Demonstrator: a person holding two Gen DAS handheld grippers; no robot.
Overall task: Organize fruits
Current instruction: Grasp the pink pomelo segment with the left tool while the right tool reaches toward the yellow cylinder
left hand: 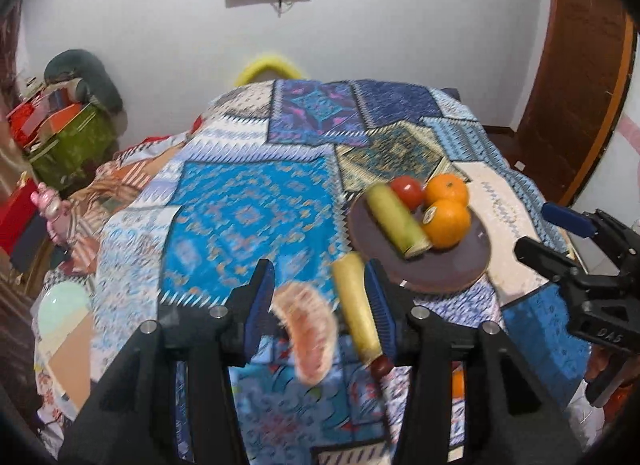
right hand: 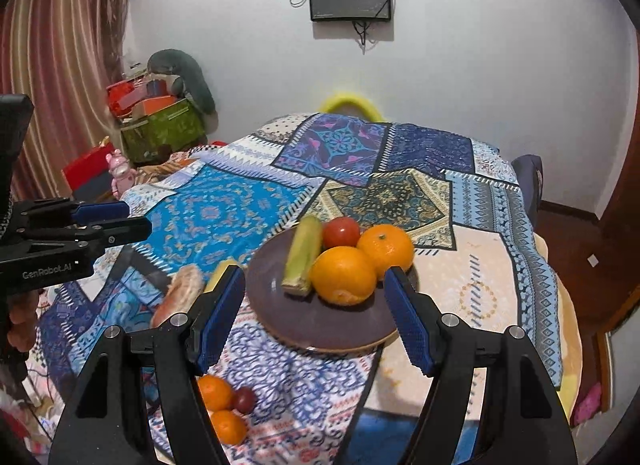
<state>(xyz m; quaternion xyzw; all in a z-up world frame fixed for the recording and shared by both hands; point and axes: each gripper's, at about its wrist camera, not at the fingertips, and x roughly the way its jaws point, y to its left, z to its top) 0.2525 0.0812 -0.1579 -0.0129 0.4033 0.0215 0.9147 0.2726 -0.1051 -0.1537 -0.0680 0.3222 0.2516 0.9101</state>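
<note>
A dark brown plate (right hand: 320, 325) on the patchwork cloth holds a green sugarcane piece (right hand: 303, 257), a red tomato (right hand: 341, 231) and two oranges (right hand: 344, 275); the plate also shows in the left wrist view (left hand: 452, 265). My left gripper (left hand: 322, 301) is open above a pink pomelo wedge (left hand: 310, 337) and a yellow sugarcane piece (left hand: 356, 305), which lies against its right finger. My right gripper (right hand: 316, 305) is open and empty, hovering over the plate's near side. Two small oranges (right hand: 218, 407) and a dark red fruit (right hand: 244, 399) lie on the cloth near me.
The table drops off at its left and right edges. A green box (right hand: 164, 133) with clutter and a pink toy (right hand: 120, 173) stand at the far left. A yellow chair back (right hand: 352, 103) rises behind the table. A brown door (left hand: 580, 65) is at the right.
</note>
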